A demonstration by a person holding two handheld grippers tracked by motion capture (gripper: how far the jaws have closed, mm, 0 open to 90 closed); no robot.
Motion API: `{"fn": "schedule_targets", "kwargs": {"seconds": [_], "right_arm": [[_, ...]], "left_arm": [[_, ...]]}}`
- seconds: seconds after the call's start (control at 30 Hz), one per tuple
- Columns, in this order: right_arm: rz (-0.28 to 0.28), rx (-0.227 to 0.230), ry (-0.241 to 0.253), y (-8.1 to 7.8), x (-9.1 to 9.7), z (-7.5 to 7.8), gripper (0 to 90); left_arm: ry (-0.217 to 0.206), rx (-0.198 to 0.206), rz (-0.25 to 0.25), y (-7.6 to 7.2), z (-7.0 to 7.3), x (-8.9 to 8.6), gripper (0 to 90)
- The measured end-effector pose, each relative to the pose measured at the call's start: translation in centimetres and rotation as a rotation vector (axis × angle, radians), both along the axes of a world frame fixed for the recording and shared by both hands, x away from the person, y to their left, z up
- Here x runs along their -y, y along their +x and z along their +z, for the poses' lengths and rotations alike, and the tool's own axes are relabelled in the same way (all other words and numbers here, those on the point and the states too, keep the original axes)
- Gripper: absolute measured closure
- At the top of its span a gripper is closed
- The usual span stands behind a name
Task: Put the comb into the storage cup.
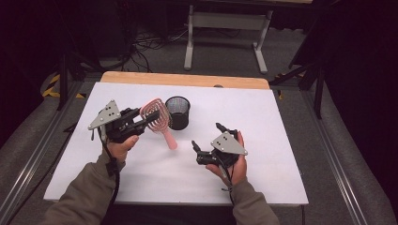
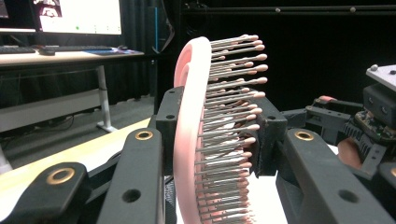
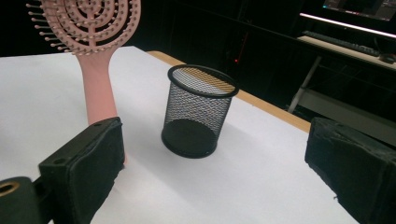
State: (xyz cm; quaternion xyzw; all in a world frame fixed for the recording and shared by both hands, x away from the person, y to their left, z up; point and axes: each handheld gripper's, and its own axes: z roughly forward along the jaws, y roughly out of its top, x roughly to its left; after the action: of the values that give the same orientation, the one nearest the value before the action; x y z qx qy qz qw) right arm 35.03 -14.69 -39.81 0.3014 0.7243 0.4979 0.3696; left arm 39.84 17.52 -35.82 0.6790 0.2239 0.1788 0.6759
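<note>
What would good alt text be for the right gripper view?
The right gripper, jaws open with nothing between them, faces a black mesh cup standing upright on the white table. At upper left, a pink hairbrush stands handle down beside the cup.

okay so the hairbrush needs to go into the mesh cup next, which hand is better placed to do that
Probably left. The left gripper is shut on the hairbrush head, right beside the mesh cup. The right gripper is open, holds nothing and sits farther from the cup.
</note>
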Motion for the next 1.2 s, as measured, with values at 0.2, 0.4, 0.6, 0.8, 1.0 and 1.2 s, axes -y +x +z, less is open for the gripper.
{"fn": "schedule_targets", "kwargs": {"seconds": [0.2,0.4,0.6,0.8,1.0,1.2], "right_arm": [[-0.009,0.015,0.001,-0.3,1.1,0.2,5.3],[-0.014,0.021,-0.001,-0.6,1.9,0.0,5.3],[-0.006,0.038,-0.025,-1.1,2.1,-0.3,5.7],[-0.023,0.049,-0.023,-1.7,3.0,-0.5,6.3],[-0.027,0.059,-0.032,-2.5,4.0,-0.7,6.6],[-0.040,0.041,-0.049,-3.0,5.0,-1.0,6.5]], "left_arm": [[0.010,0.010,0.001,0.0,0.1,-0.1,64.0],[0.013,0.014,0.000,0.0,0.1,-0.2,64.0],[0.008,0.018,0.004,-0.1,0.2,-0.4,64.0],[0.005,0.017,0.010,0.0,0.2,-0.4,64.0],[0.006,0.019,0.006,0.0,0.2,-0.2,64.0],[0.026,0.032,-0.002,0.2,0.4,0.5,64.0]]}}
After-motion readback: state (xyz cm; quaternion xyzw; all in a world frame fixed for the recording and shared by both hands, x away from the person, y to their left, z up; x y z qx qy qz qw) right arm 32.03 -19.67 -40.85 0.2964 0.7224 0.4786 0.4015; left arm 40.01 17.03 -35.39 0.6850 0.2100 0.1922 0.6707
